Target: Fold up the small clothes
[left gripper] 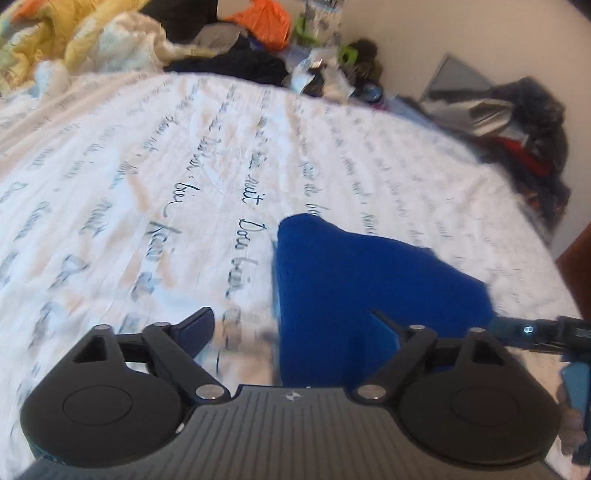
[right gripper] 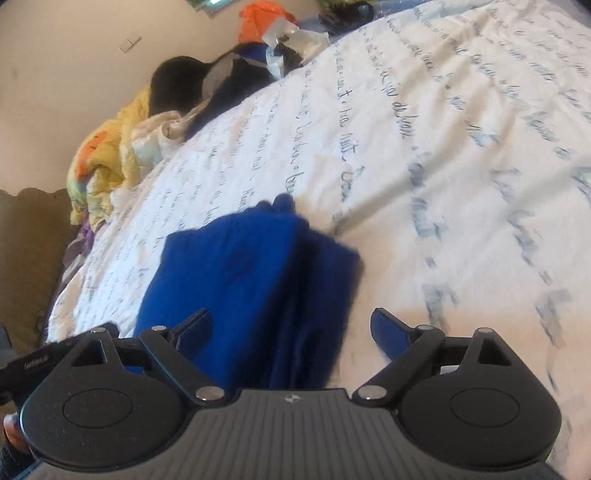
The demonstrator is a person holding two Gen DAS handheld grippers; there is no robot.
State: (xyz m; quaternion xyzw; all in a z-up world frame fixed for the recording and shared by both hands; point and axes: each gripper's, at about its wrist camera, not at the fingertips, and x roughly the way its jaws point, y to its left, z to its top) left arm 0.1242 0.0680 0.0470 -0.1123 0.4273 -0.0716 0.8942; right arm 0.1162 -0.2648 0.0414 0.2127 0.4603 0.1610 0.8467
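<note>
A small royal-blue garment (left gripper: 354, 280) lies folded on the white bed sheet (left gripper: 147, 155) printed with handwriting. In the left wrist view my left gripper (left gripper: 291, 325) is open, its jaws wide apart, with the garment's near edge under its right side. In the right wrist view the same garment (right gripper: 251, 280) lies in stacked folds right in front of my right gripper (right gripper: 291, 328), which is open with the cloth between and under its left finger (right gripper: 195, 328). The right gripper's body shows at the left wrist view's right edge (left gripper: 546, 332). Neither gripper grasps the cloth.
A pile of clothes lies along the far edge of the bed: a yellow and orange quilt (left gripper: 55, 33), dark garments (left gripper: 236, 62), an orange item (left gripper: 262, 22). More dark clothes (left gripper: 524, 129) sit at the right by the wall. A brown chair (right gripper: 29, 251) stands left of the bed.
</note>
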